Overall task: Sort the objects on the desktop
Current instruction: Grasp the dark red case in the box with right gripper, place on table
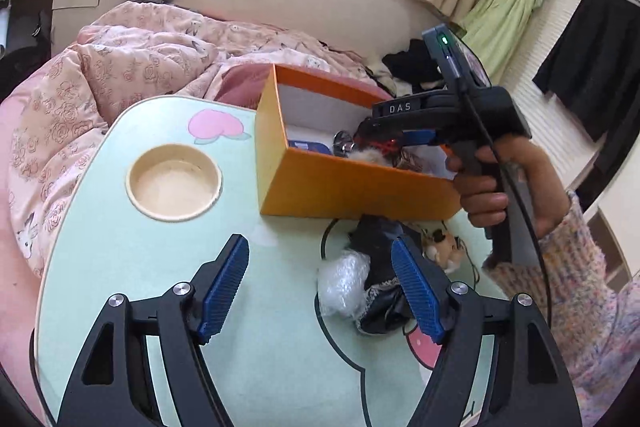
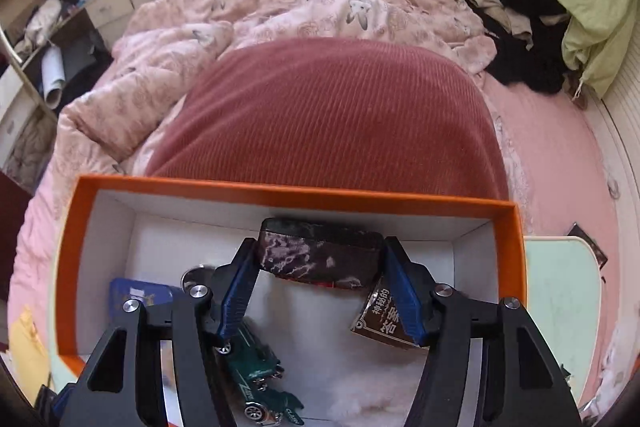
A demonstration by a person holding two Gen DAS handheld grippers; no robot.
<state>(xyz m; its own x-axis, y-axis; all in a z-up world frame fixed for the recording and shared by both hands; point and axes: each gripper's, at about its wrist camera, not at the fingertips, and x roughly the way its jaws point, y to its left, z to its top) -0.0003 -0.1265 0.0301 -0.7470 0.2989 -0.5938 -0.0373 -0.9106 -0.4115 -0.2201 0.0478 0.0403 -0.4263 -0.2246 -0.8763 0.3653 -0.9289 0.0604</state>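
Your right gripper (image 2: 320, 291) clamps the dark marbled pouch (image 2: 318, 255) over the orange box (image 2: 296, 193): drop it inside. Your left gripper (image 1: 320, 291) gapes empty above the table (image 1: 120, 267); next, the black bundle (image 1: 378, 267).

Only a couple of readable bits here. My right gripper (image 1: 400, 143) has "DAS" in white letters on its black body. Inside the orange box (image 2: 280, 193), the dark packet (image 2: 382, 319) by the right wall has Chinese print, looks like 神秘的 and 答案.

left claw (image 1: 320, 291) spread, right claw (image 2: 318, 291) — clamped
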